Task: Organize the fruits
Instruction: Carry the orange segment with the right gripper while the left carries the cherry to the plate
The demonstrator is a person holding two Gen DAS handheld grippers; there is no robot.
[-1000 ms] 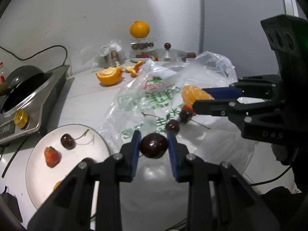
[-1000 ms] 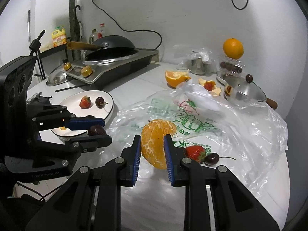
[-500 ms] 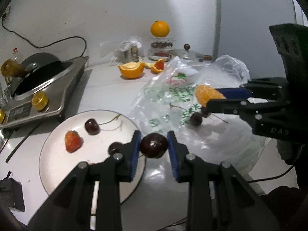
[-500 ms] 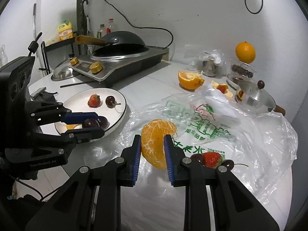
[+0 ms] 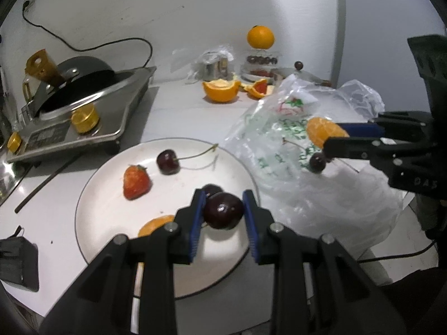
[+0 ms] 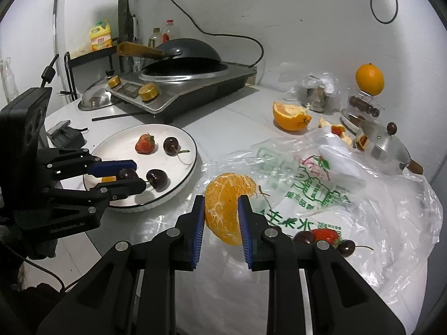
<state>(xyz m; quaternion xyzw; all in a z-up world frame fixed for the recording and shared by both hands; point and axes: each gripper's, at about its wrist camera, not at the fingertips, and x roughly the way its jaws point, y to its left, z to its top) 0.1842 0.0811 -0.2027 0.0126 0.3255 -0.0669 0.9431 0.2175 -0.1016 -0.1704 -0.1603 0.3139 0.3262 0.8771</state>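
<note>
White surface (image 6: 229,128), plate (image 5: 92,195) at left. Left claw (image 5: 223,209) clamped on dark cherry (image 5: 223,209), directly over plate's near half, closer of the two. Right claw (image 6: 220,217) gripping peeled orange piece (image 6: 226,206), long axis upright, over plastic bag (image 6: 363,195), plate off to its left.

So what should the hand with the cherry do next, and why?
Probably lower a little and open. The left gripper grips the cherry over the plate, where other fruit already lies, so letting go there should add it to the rest.
</note>
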